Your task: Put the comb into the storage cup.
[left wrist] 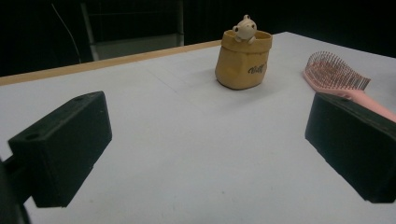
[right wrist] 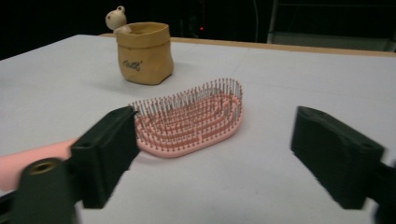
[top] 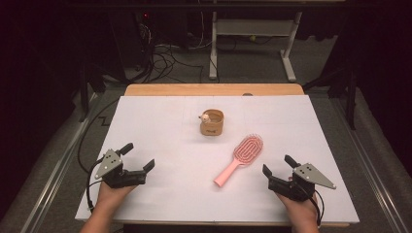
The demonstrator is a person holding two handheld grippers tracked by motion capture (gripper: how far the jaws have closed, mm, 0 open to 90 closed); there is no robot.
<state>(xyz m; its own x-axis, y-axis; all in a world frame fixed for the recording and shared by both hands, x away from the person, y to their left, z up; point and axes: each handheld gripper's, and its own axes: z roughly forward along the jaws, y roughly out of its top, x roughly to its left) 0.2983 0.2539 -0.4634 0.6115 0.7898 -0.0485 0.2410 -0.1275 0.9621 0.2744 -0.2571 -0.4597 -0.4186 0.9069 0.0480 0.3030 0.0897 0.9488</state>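
In the right gripper view, one black jaw covers the neck of the pink hairbrush [right wrist: 196,120], and we lose its blurred handle at the left edge. The small print on the tan pouch [right wrist: 144,52] is unreadable, and its figurine [right wrist: 115,19] turns away from us.

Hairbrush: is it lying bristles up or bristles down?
Bristles up. The pink hairbrush lies flat on the white table, its bristles pointing upward in the right gripper view, with neither claw touching it.

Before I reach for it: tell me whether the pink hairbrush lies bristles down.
No. The pink hairbrush lies on the white table with its bristles pointing up.
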